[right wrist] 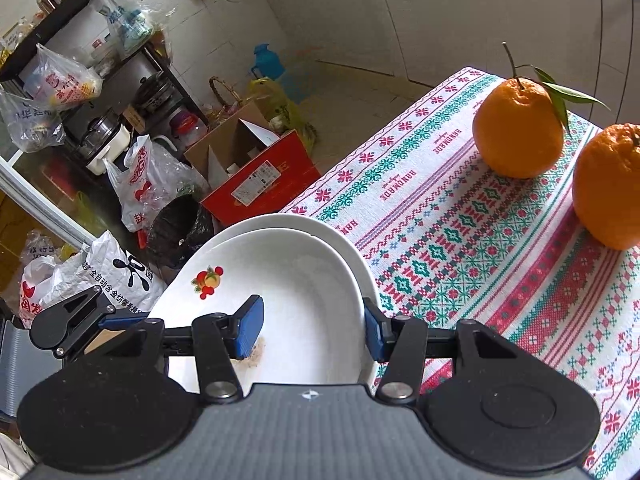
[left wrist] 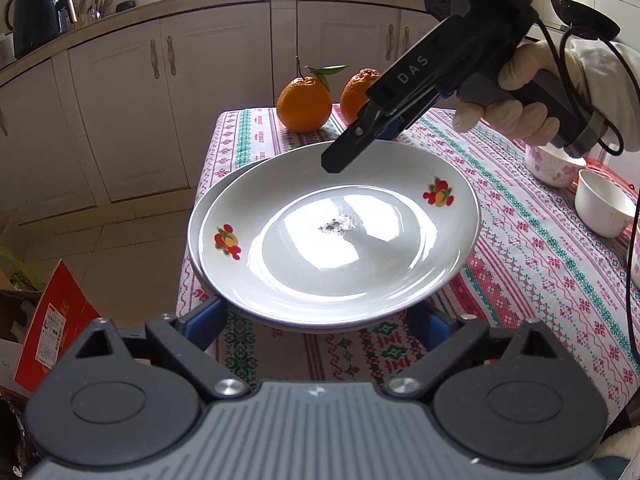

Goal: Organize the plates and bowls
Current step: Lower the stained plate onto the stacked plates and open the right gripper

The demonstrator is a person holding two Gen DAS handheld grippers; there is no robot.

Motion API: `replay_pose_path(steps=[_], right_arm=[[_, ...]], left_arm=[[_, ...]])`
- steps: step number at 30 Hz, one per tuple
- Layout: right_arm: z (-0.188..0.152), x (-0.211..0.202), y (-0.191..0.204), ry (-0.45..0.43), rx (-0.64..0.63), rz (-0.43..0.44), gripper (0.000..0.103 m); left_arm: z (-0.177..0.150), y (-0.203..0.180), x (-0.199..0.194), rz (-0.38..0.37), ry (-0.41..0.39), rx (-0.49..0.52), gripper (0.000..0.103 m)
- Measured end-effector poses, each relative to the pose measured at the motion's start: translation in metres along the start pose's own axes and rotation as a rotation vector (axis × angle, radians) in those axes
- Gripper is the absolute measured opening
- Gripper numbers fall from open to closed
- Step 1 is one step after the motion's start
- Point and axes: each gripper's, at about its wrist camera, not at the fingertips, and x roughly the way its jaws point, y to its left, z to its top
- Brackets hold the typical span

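Already, two white plates sit stacked near the table's left edge: the top plate (left wrist: 332,232), printed with small fruit motifs at about nine and two o'clock on its rim, rests slightly off-centre on the lower plate (left wrist: 196,240), whose rim shows as a crescent on the nine o'clock side. A small patch of grey crumbs marks the top plate's glossy centre.

From the left wrist view, the left gripper (left wrist: 320,320) is spread wide at six o'clock, its blue pads either side of the stack's near rim, holding nothing. The right gripper (right wrist: 312,328) hangs over the far rim at twelve o'clock, also spread apart, one pad inside the top plate and one outside; whether it touches is unclear.

Probably the plates are mostly done; two bowls (left wrist: 604,208), one plain white, one pink-flowered, wait apart at three o'clock. Two oranges (left wrist: 306,104) sit behind on the patterned tablecloth (left wrist: 520,260).
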Motion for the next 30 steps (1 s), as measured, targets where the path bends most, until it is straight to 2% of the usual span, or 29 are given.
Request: replay_pose_path(steps=[23,30], right_arm=[[-0.017,-0.018,0.005,-0.02,0.01,-0.049,0.058],[-0.021,-0.02,0.01,-0.015,-0.006,-0.093,0.059]], left_arm=[[-0.002,0.002,0.002,-0.014,0.005,-0.013,0.097],[-0.003,0.001,0.005,-0.01,0.008,0.0,0.097]])
